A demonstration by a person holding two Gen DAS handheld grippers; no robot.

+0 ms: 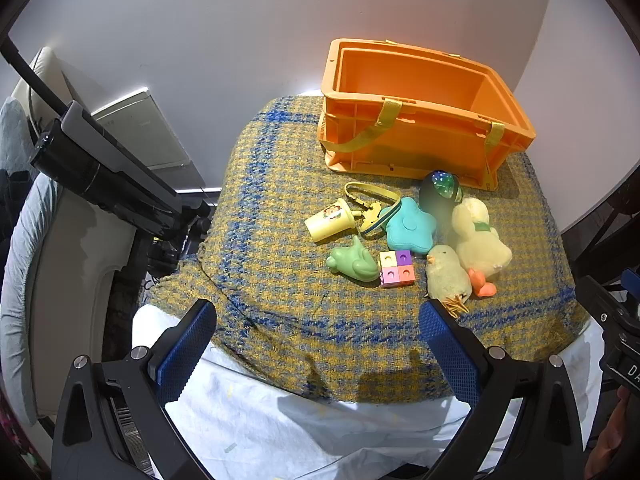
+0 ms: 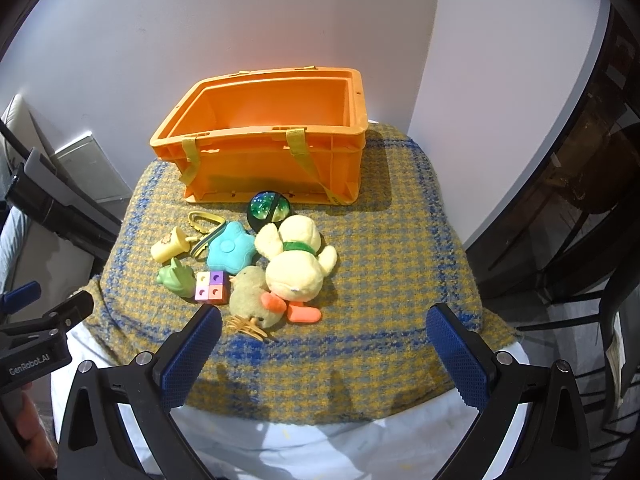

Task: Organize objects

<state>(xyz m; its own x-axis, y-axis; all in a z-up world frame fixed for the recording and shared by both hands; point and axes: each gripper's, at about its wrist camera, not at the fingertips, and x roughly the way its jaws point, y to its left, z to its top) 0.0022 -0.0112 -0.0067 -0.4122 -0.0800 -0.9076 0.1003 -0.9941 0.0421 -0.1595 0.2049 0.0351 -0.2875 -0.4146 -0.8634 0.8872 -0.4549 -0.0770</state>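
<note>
Both the left gripper [image 1: 318, 320] and the right gripper [image 2: 324, 326] hang with jaws wide and empty at the frame bottom, short of the toys. The toys lie bunched mid-frame on the plaid cloth [image 2: 400, 240], in front of the empty orange bin [image 2: 256, 132]. The duck [image 2: 296, 264] lies against the chick [image 2: 250, 296]; a grab there could drag both. The ball [image 2: 268, 209], touching the bin wall, may roll if nudged.

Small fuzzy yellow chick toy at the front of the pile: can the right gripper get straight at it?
Probably yes. The small fuzzy yellow chick toy lies nearest the open right gripper, with only bare checked blanket between; the big plush duck presses against its side.
</note>
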